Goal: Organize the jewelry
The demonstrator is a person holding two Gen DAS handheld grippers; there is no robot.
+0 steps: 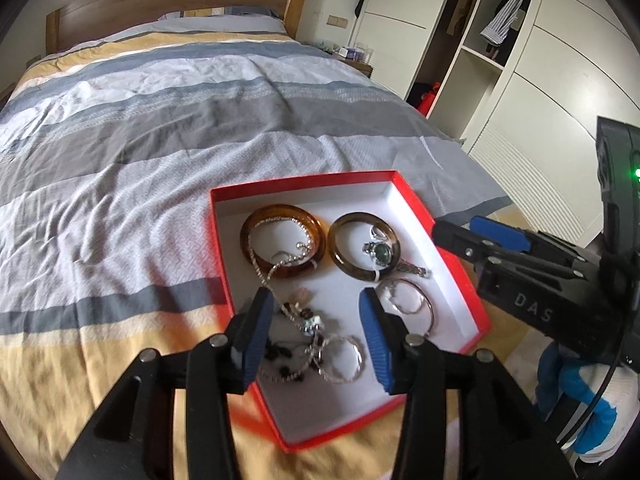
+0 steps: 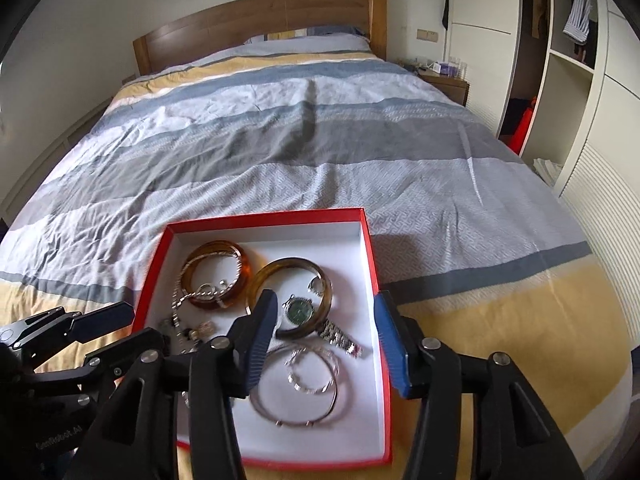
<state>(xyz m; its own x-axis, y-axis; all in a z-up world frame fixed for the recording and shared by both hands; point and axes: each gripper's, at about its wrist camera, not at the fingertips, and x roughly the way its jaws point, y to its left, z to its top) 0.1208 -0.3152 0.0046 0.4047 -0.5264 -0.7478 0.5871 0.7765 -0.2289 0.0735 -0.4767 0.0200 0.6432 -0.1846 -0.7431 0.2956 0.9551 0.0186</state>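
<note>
left gripper (image 1: 316,336) hovering spread, empty | right gripper (image 2: 326,338) gaping, empty | red box (image 1: 460,264) sitting below both

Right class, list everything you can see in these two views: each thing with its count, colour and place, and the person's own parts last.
Box: one, red outside, white inside, open on the bed.
Bangles: two, amber and brown, side by side at the box's far end.
Watch: one, green dial, silver band, lying across the brown bangle.
Silver hoop bracelets: a few, box's near right.
Chains and beads: tangled heap, silver and dark, box's near left.
Bed cover: one, grey, white and yellow stripes.
Headboard: one, wooden.
Wardrobe: white, right.
Left tool: black, blue pads, open above the box.
Right tool: same, open.
</note>
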